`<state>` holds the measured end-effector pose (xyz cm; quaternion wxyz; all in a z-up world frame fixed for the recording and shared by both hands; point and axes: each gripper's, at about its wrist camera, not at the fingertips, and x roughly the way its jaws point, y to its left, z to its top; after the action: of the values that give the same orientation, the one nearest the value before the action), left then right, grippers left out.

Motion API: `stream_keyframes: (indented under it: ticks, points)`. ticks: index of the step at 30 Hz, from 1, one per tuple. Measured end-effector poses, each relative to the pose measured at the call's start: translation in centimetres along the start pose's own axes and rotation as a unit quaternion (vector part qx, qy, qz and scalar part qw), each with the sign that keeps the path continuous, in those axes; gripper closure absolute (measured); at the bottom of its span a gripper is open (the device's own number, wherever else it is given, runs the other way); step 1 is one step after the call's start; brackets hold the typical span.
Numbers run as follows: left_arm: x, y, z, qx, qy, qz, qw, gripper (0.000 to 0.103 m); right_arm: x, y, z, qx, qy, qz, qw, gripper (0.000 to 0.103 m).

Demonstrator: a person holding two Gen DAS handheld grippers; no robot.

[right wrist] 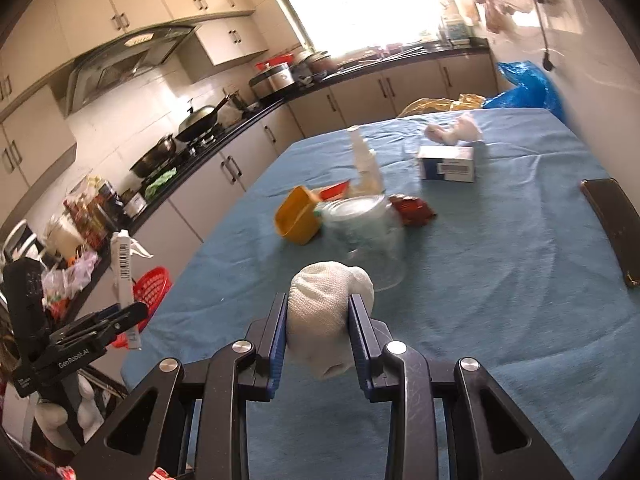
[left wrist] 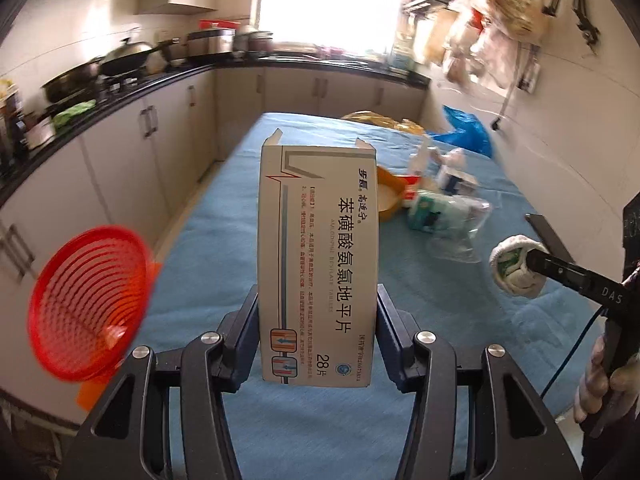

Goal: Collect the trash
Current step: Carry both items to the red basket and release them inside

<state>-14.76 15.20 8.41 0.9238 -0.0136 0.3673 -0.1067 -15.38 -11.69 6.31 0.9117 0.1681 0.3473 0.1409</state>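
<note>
We see the bench point(right wrist: 500, 280), covered in blue cloth, running from near to far with loose trash heaped at its middle: a yellow scoop point(right wrist: 296, 216), a clear plastic container point(right wrist: 368, 224), a red wrapper point(right wrist: 412, 208), a white bottle point(right wrist: 364, 164) and a small white-and-blue box point(right wrist: 446, 164) farther off. The red basket point(left wrist: 88, 304) hangs off the bench's near left edge and is, we judge, where the trash goes.

Our left claw point(left wrist: 318, 320) is clenched on the medicine carton point(left wrist: 318, 256), held upright above the near bench with its top flaps open. It looks empty, light and easily crushed, so we would grip the broad faces low and gently.

Our right claw point(right wrist: 318, 328) pinches the white wad point(right wrist: 326, 308) of gauze-like cloth, lifted over the near bench. It is soft and compressible; a hold across its middle should suit it.

We cannot see into the basket's bottom clearly, the far items are blurred, and a dark flat object point(right wrist: 612, 224) at the right edge is hard to name.
</note>
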Motion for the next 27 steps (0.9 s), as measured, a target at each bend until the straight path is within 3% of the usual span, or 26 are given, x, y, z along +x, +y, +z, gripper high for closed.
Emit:
stream_keyframes:
  ticks: [7,13,21,27]
  points:
    - [-2.5,6.1,-1.9,-0.057,-0.009,0.069,0.9959,0.052,0.9,3.6,-0.8,-0.035,0.015,0.007,0.999,0.071]
    - [-4.7,11.7,-2.6,-0.107,-0.033,0.135,0.9845,0.052,3.2,8.0,-0.7,-0.074,0.033,0.035,0.996,0.071]
    - [-2.9,16.5,-3.1,-0.117,-0.008,0.164,0.9795,0.052,8.2,14.2,-0.4,-0.112,0.076,0.072,0.988,0.071]
    - [-1.9,20.9,-2.7,-0.142,0.002,0.155,0.9777,0.052,12.6,19.5,0.5,-0.123,0.101,0.118,0.98,0.071]
